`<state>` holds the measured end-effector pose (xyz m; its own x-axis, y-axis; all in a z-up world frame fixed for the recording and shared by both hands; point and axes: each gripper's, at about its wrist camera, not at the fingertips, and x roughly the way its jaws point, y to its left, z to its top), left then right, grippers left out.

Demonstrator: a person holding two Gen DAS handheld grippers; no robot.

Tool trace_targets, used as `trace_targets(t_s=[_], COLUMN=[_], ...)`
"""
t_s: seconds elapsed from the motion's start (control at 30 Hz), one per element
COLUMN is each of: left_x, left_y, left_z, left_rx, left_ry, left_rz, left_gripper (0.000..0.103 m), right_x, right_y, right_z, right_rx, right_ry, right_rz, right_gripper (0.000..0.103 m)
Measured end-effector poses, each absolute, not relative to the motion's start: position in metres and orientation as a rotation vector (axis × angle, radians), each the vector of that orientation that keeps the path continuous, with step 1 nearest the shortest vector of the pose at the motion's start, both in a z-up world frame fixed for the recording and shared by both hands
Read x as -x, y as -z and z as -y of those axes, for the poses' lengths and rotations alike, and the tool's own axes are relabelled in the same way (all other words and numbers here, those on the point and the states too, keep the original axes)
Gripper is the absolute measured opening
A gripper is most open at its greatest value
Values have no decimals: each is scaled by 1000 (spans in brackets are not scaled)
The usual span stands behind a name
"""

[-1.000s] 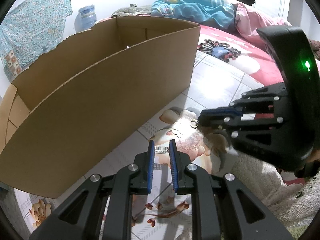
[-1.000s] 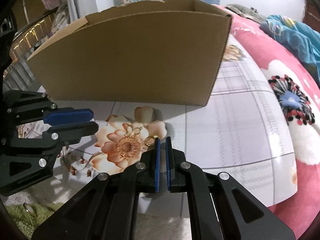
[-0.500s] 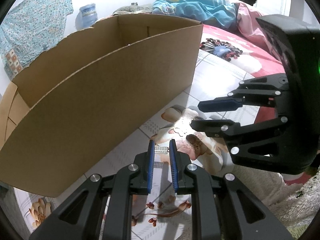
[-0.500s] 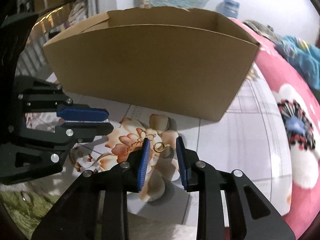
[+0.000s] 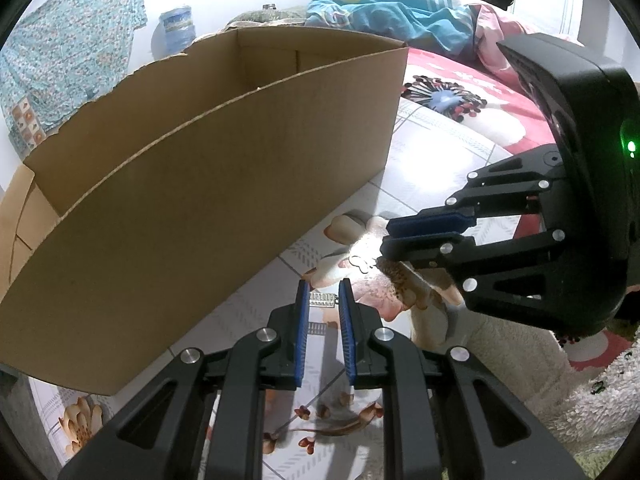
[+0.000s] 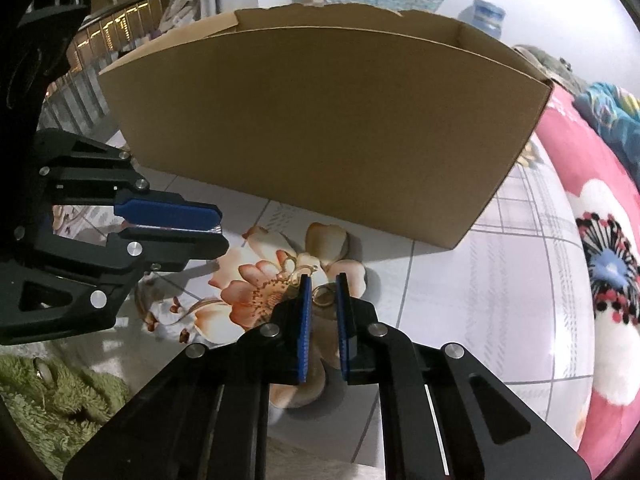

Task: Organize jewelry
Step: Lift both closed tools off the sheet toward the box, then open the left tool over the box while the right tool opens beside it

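Observation:
My left gripper (image 5: 324,300) is shut on a small silver link chain (image 5: 322,300), held just above the flowered sheet. Seen in the right wrist view, the left gripper (image 6: 218,236) shows silver between its pads. My right gripper (image 6: 323,294) is low over the sheet and its jaws are closing, with a gold ring (image 6: 325,295) between the blue pads and nearly filling the gap. In the left wrist view the right gripper (image 5: 385,236) comes in from the right, its pads close together. A thin gold looped piece (image 6: 298,266) lies on the printed flower just beyond the ring.
A large open cardboard box (image 6: 320,120) stands right behind both grippers. A green fuzzy rug (image 6: 60,400) at lower left carries another ring (image 6: 42,368). A person (image 5: 420,12) lies on the bed at the back, near a blue water jug (image 5: 176,28).
The right gripper went from shut beside the ring to wide around it, then narrowed onto it, rolling a little. The left gripper and its chain stayed still.

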<state>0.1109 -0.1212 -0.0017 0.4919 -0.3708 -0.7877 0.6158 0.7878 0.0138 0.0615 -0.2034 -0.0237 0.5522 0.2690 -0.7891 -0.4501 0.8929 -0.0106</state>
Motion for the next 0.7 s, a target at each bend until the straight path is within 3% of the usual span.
trace_targets(t_s=[0.33,0.7], left_x=[-100,-105], left_y=[-25,-107], left_z=[114,91], left_rx=[-271,-182], left_ry=[670,688], left_rz=[-782,-576], left_gripper=[14,14], right_x=[-43,-51], right_y=[-5,-65], right_z=[223,230], right_rx=[165,59], right_ry=[-384,-377], right_rz=[-793,-590], right_gripper=[10,10])
